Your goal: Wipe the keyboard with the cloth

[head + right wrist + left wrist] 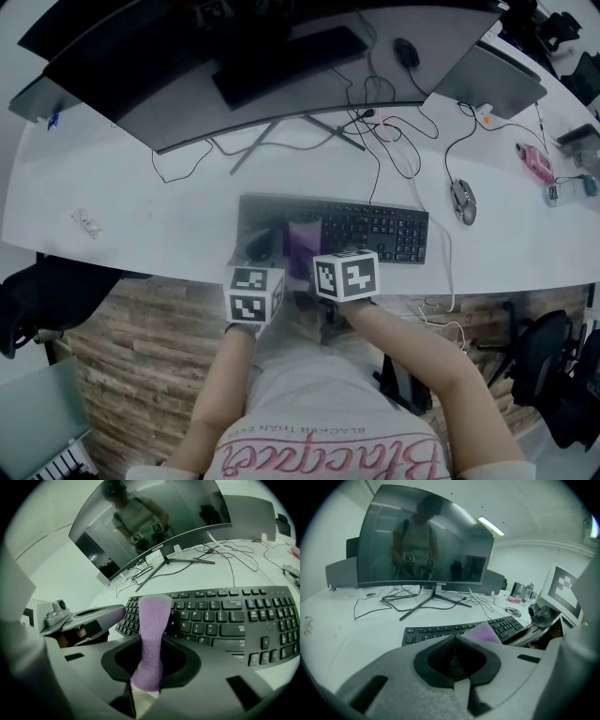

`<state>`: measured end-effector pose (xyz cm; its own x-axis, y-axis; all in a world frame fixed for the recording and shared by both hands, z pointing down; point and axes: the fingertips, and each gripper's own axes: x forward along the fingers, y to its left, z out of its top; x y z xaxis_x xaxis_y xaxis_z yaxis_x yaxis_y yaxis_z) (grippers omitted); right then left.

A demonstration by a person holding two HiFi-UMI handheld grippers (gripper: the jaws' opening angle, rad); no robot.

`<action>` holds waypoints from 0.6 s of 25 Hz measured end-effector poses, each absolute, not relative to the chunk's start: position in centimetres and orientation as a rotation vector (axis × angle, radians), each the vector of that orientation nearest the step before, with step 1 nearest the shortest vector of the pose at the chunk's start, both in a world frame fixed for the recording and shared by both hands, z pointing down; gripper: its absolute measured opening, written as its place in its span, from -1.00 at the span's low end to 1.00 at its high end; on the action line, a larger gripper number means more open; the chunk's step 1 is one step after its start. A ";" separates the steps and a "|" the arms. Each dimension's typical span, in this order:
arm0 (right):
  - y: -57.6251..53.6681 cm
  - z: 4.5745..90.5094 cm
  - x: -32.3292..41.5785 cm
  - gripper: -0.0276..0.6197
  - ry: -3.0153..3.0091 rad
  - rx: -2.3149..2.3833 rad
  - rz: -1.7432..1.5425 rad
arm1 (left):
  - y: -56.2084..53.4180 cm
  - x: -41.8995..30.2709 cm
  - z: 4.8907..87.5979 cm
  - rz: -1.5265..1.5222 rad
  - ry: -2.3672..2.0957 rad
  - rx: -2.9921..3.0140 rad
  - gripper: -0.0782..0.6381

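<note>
White desk [141, 211], flat black keyboard [380, 230], fuzzy purple cloth [154, 613] in right gripper [151, 641].

We count two tongs (left gripper [453, 638], right gripper [151, 637]), one flat black plastic keyboard [225, 620] just ahead, one fuzzy purple cloth [153, 616], one curved dark monitor [426, 536], and two mice: grey mouse [463, 200] rightward, black mouse [405, 52] far ahead.

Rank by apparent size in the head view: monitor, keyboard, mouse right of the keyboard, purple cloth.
1. monitor
2. keyboard
3. purple cloth and mouse: their visible parts look alike, and the cloth is partly hidden, so no ranking.
</note>
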<state>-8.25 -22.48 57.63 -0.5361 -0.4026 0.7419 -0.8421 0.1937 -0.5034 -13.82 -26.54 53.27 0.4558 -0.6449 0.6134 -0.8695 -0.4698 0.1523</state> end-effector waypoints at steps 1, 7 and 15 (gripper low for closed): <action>-22.4 57.7 -7.8 -0.64 -2.027 1.163 1.314 | -26.5 -13.2 53.4 0.688 -1.260 2.270 -0.77; -22.0 57.5 -4.3 -0.64 -2.020 1.194 1.333 | -26.1 -9.3 53.3 0.733 -1.202 2.328 -0.77; -21.4 57.5 0.8 -0.64 -1.990 1.243 1.393 | -25.1 -4.1 53.3 0.784 -1.100 2.408 -0.77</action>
<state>0.78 -21.36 57.48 -0.5185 -0.4318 0.7381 -0.8413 0.1031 -0.5307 -4.13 -25.08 53.26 0.5385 -0.5645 0.6256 -0.7756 -0.6223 0.1060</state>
